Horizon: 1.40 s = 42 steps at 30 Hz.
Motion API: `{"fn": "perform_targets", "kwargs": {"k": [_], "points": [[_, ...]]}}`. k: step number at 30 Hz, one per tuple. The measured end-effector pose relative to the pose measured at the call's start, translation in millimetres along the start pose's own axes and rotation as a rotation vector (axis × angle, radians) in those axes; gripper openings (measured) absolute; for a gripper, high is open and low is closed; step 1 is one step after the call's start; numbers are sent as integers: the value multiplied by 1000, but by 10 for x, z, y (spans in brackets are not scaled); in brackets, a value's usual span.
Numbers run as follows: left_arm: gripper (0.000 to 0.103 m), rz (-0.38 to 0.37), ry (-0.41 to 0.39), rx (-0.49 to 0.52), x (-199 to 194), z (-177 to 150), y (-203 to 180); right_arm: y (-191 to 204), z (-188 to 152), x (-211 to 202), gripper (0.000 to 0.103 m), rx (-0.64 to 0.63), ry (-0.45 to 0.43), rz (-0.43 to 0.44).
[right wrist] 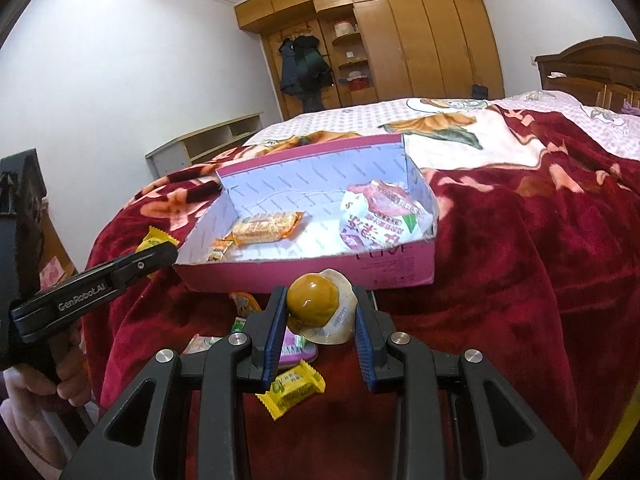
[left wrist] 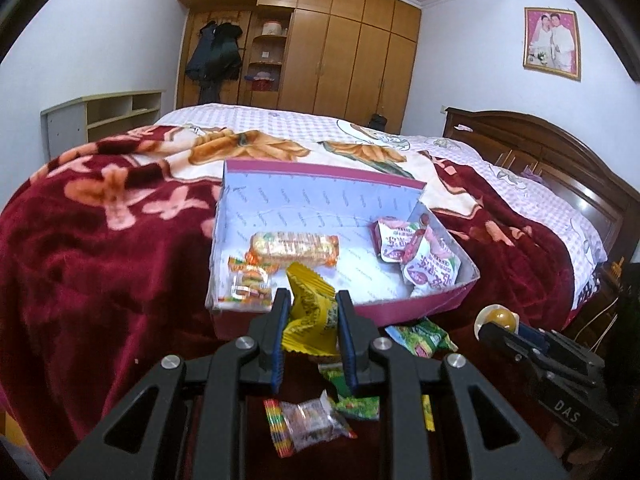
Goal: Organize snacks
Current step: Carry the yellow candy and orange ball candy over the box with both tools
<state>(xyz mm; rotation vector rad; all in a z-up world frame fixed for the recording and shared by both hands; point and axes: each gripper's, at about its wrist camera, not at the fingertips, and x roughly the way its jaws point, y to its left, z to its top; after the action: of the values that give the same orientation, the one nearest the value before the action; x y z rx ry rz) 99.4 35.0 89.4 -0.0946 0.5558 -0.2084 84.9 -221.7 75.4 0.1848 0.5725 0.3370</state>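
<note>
A pink cardboard box (left wrist: 400, 309) (right wrist: 312, 278) with a pale lining lies open on the bed. Inside are a cracker pack (left wrist: 295, 247) (right wrist: 266, 227), a small candy pack (left wrist: 249, 283) and pink-and-white pouches (left wrist: 424, 256) (right wrist: 376, 216). My left gripper (left wrist: 311, 304) is shut on a yellow snack packet (left wrist: 310, 312) just before the box's near wall; it also shows in the right wrist view (right wrist: 160, 254). My right gripper (right wrist: 321, 300) is shut on a brown jelly cup (right wrist: 314, 300) in front of the box; it also shows in the left wrist view (left wrist: 496, 322).
Loose snacks lie on the red blanket (left wrist: 100, 264) before the box: green packets (left wrist: 420, 334), a clear wrapped candy (left wrist: 308, 420), a yellow packet (right wrist: 294, 390), a pink tin (right wrist: 298, 348). A wardrobe (left wrist: 340, 48) and a headboard (left wrist: 560, 152) stand behind.
</note>
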Motion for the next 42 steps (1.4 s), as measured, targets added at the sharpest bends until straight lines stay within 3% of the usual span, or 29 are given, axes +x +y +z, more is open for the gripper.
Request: {"fn": "perform_targets", "kwargs": {"k": [14, 30, 42], "points": [[23, 6, -7, 58, 300, 393, -60, 138, 225, 139, 33, -39, -8, 29], [23, 38, 96, 90, 1117, 635, -49, 185, 465, 554, 33, -48, -6, 48], [23, 85, 140, 54, 1439, 668, 76, 143, 448, 860, 33, -42, 37, 50]]}}
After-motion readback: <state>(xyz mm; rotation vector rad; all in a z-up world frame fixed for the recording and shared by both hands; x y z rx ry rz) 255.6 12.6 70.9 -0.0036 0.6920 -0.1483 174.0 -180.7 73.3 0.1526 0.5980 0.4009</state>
